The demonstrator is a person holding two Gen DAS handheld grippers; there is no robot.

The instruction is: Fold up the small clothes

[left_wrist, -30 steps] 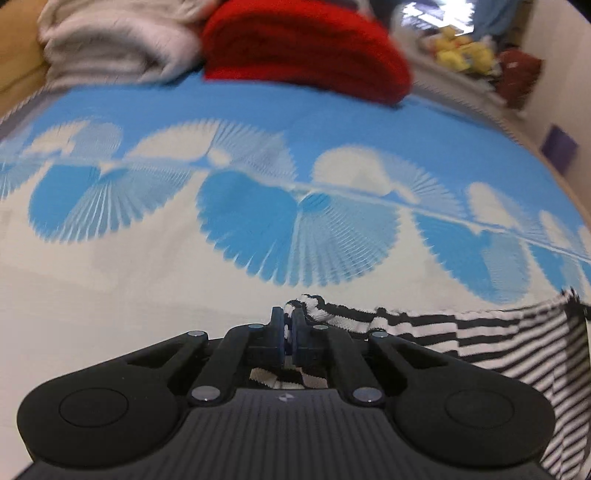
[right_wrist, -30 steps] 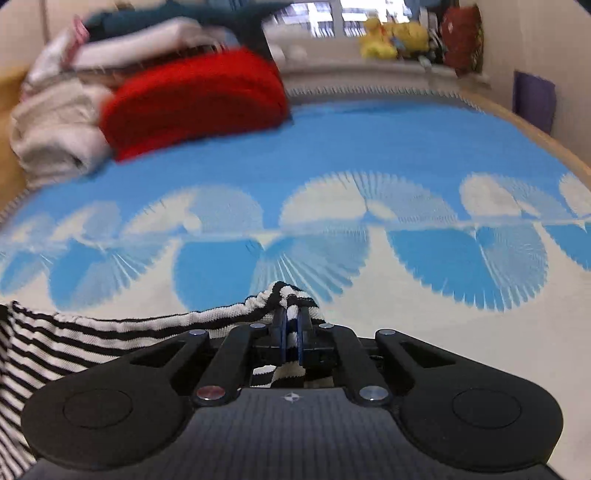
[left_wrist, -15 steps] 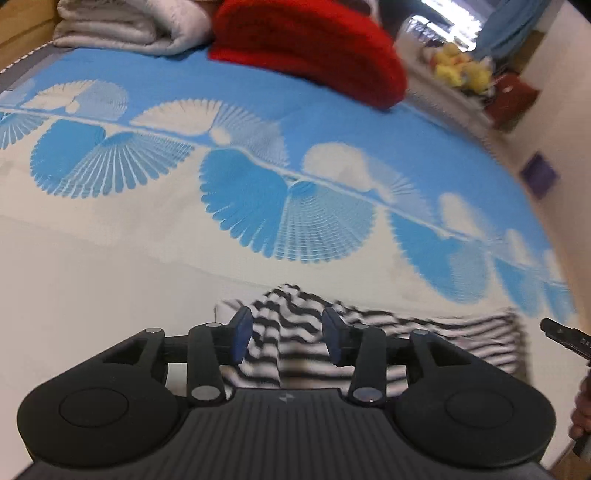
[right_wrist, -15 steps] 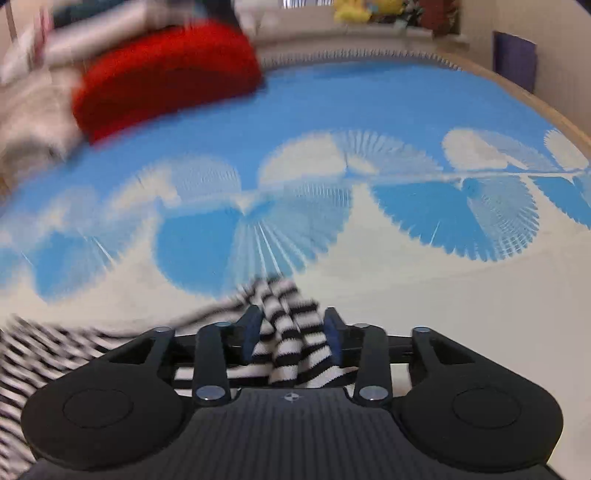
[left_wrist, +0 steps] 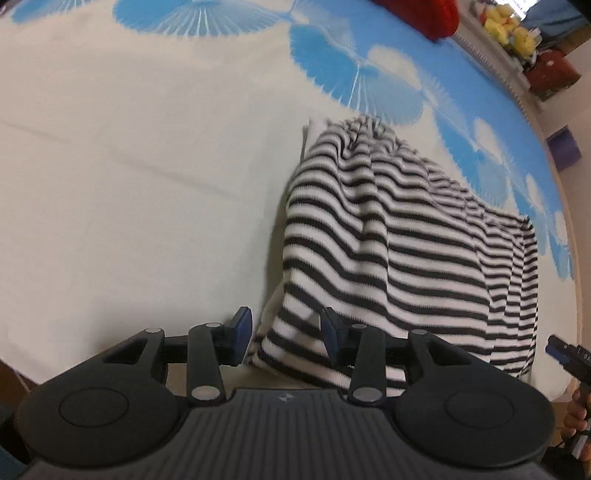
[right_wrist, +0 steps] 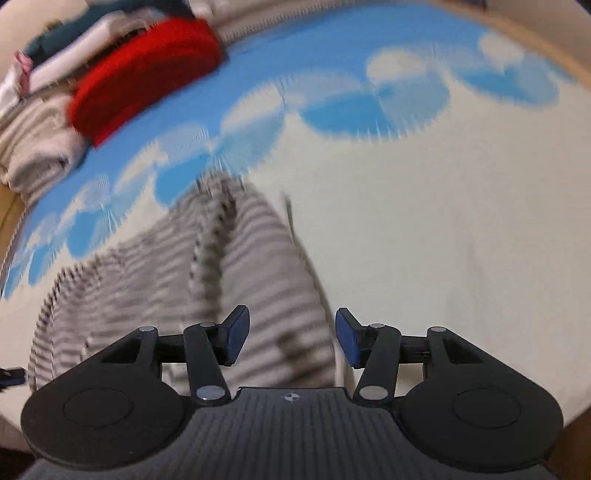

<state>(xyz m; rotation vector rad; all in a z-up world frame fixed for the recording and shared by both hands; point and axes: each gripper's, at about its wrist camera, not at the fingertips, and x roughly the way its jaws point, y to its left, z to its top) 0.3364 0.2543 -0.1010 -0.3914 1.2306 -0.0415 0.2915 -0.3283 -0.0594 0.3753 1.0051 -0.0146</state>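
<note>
A black-and-white striped garment (left_wrist: 399,236) lies folded on the blue-and-white patterned sheet (left_wrist: 129,166). My left gripper (left_wrist: 286,338) is open, hovering over the garment's near left corner, which shows between the jaws. In the right wrist view the same garment (right_wrist: 207,266) is blurred by motion. My right gripper (right_wrist: 291,339) is open above its near right edge, holding nothing. The tip of the right gripper (left_wrist: 565,350) shows at the right edge of the left wrist view.
A red folded cloth (right_wrist: 144,70) and a stack of folded white and grey laundry (right_wrist: 40,122) sit at the far side of the bed. Yellow plush toys (left_wrist: 511,27) and a purple box (left_wrist: 563,147) stand beyond the bed's far right edge.
Both grippers were shut on the garment's edge a second ago. They opened, let it drop flat, and pulled back toward the near edge while tilting down.
</note>
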